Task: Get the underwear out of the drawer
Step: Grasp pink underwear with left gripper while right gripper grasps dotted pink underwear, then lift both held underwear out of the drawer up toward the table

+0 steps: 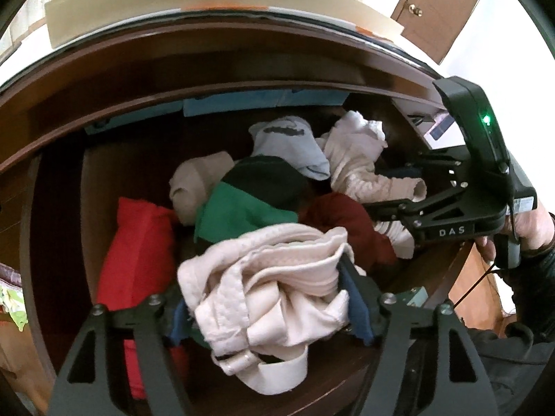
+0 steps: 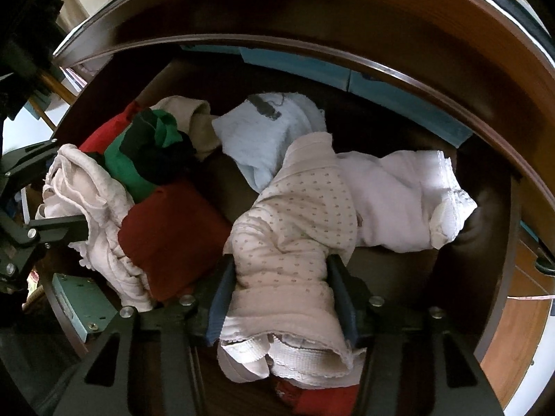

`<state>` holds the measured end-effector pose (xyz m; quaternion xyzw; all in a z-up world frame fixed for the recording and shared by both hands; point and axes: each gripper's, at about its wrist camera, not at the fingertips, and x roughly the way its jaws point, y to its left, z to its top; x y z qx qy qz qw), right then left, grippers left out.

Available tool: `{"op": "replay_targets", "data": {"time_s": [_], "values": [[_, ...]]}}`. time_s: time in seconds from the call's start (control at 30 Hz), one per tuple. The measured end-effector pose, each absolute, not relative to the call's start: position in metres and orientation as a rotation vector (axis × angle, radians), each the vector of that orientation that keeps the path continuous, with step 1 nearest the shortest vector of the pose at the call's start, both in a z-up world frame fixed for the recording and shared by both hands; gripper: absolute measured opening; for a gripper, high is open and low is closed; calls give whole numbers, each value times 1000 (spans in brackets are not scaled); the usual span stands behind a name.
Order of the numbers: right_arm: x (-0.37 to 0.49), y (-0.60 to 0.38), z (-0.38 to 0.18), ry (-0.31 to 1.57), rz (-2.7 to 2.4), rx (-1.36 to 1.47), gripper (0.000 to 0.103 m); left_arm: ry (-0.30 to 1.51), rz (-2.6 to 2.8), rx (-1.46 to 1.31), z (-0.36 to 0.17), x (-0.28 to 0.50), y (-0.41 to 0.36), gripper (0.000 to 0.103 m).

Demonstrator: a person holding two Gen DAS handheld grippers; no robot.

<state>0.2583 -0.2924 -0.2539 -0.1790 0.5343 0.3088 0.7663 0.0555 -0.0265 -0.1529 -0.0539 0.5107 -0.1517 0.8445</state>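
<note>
1. Left gripper (image 1: 267, 298) is clamping a bunched cream garment (image 1: 274, 277); the blue pads are pressing into the cloth on both sides. The bundle is sitting low at the near edge of the wooden drawer (image 1: 59, 180), not yet clear of it.
2. Right gripper (image 2: 281, 294) is pinching a dotted pale-pink piece (image 2: 295, 228) between its pads. The far end of that piece is draping over a white garment (image 2: 409, 201) deeper in the drawer.
3. Both pieces of underwear are looking gripped but unlifted; my reading is that the grasp stage is finishing and the lift is yet to come.
4. Remaining inside and untouched: a bright red piece (image 1: 138, 242) at the left, a green-and-black piece (image 1: 249, 197), a dark red piece (image 2: 173, 239), a light blue piece (image 2: 263, 138), and a beige roll (image 1: 194, 183).
5. Judgement: the task is sitting early, with nothing out and most of the pile waiting.
6. Risk: the dotted piece may be dragging its white neighbour along when raised.
</note>
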Motion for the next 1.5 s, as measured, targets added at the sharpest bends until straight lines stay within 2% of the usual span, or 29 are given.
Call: {"op": "replay_targets", "data": {"time_s": [0.07, 0.23, 0.43, 0.77, 1.23, 1.5], "values": [[257, -296, -253, 1156, 676, -386, 52, 1075, -328, -114, -153, 55, -27, 63], [252, -300, -250, 1137, 698, -392, 47, 1066, -354, -110, -151, 54, -27, 42], [248, -301, -247, 1117, 718, -385, 43, 1052, -378, -74, -148, 52, -32, 33], [241, -305, -239, 1056, 743, -370, 40, 1023, -382, -42, -143, 47, -36, 30], [218, -327, -212, 842, 764, -330, 38, 954, -397, -6, -118, 37, -36, 26], [207, -339, -202, 737, 749, -284, 38, 850, -392, 15, -100, 29, -33, 26]]}}
